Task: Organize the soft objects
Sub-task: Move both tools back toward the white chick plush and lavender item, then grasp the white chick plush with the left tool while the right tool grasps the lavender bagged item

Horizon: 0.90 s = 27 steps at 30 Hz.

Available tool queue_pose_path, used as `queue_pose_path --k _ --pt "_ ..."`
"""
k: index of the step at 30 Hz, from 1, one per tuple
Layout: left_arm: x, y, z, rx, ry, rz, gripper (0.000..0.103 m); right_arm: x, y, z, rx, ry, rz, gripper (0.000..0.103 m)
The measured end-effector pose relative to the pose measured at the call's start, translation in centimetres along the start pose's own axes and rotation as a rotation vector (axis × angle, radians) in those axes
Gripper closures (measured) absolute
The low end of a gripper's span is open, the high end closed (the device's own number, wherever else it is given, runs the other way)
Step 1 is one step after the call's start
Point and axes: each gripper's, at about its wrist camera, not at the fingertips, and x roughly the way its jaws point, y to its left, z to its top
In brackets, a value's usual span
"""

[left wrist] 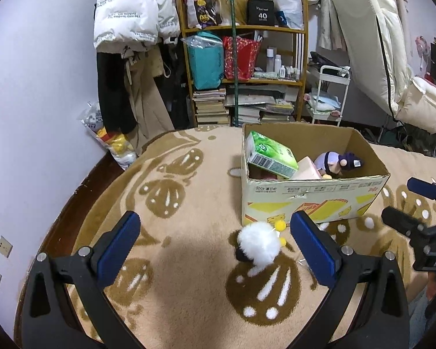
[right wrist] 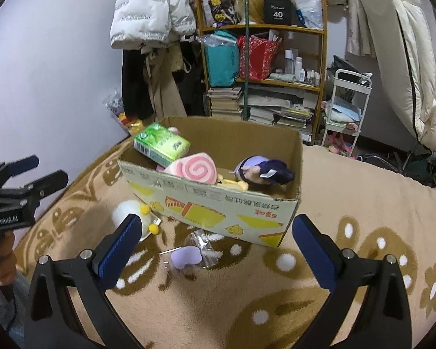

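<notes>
A cardboard box (left wrist: 314, 200) (right wrist: 218, 203) stands on the beige patterned blanket. In it lie a green tissue pack (left wrist: 270, 154) (right wrist: 161, 144), a pink swirl plush (right wrist: 194, 171) and a purple-haired doll (left wrist: 338, 163) (right wrist: 261, 171). A white fluffy plush with yellow pompoms (left wrist: 258, 242) (right wrist: 130, 212) lies in front of the box. A small lilac item in clear wrap (right wrist: 187, 257) lies beside it. My left gripper (left wrist: 215, 238) is open, with the white plush between its fingers. My right gripper (right wrist: 216, 240) is open above the lilac item.
A wooden shelf (left wrist: 244, 58) with bags, books and bottles stands behind the bed. Coats (left wrist: 133, 29) hang at the left by the wall. A white cart (left wrist: 331, 96) and a folded mattress (left wrist: 378, 43) stand at the right. The blanket (left wrist: 189, 192) covers the bed.
</notes>
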Motion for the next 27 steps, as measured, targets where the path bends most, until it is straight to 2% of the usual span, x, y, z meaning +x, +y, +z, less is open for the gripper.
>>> queue_pose_path --k 8,27 --pt "2.7 -1.3 0.0 0.052 0.038 -0.040 0.001 3.1 1.0 -0.7 -0.012 0.072 0.036 0.000" --pt "9.0 -3.3 -1.1 0.097 0.168 -0.051 0.001 9.8 2.8 -2.4 -0.068 0.256 0.064 0.000"
